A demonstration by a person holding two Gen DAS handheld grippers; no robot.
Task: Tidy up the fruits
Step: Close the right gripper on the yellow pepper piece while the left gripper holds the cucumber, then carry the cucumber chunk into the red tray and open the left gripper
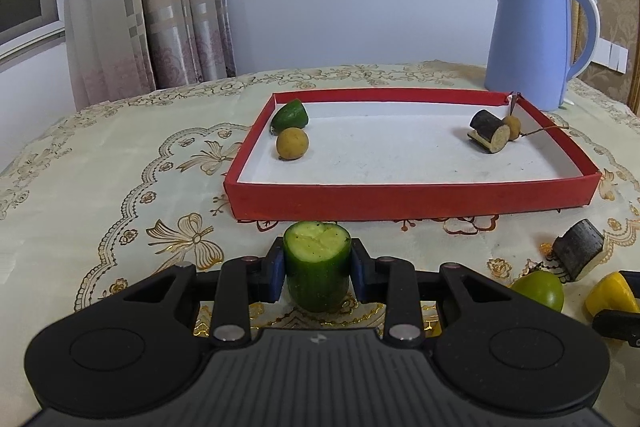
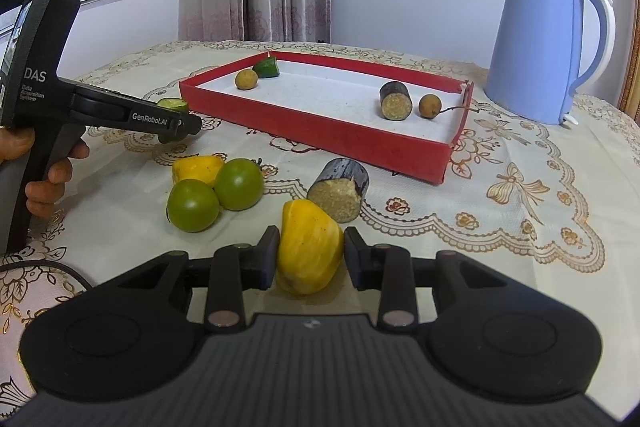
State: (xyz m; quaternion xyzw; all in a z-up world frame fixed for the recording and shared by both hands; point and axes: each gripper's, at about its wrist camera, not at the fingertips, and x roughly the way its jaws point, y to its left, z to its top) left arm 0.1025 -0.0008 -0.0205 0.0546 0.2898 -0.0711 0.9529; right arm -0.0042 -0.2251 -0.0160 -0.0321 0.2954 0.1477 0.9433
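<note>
My left gripper (image 1: pixel 317 271) is shut on an upright cucumber piece (image 1: pixel 317 267), in front of the red tray (image 1: pixel 400 201). My right gripper (image 2: pixel 309 259) is shut on a yellow fruit piece (image 2: pixel 308 247) that rests on the tablecloth. The tray (image 2: pixel 320 131) holds a cucumber end (image 1: pixel 290 114), a brown longan (image 1: pixel 292 143), a dark sugarcane piece (image 1: pixel 490 131) and a second longan (image 1: pixel 513 126). On the cloth lie two green fruits (image 2: pixel 216 193), another yellow piece (image 2: pixel 197 167) and a sugarcane piece (image 2: pixel 339 191).
A blue electric kettle (image 1: pixel 532 39) stands behind the tray's right corner. Curtains and a window are at the back left. The left gripper's body and the hand holding it show in the right wrist view (image 2: pixel 100 111). The floral tablecloth (image 1: pixel 100 167) covers the round table.
</note>
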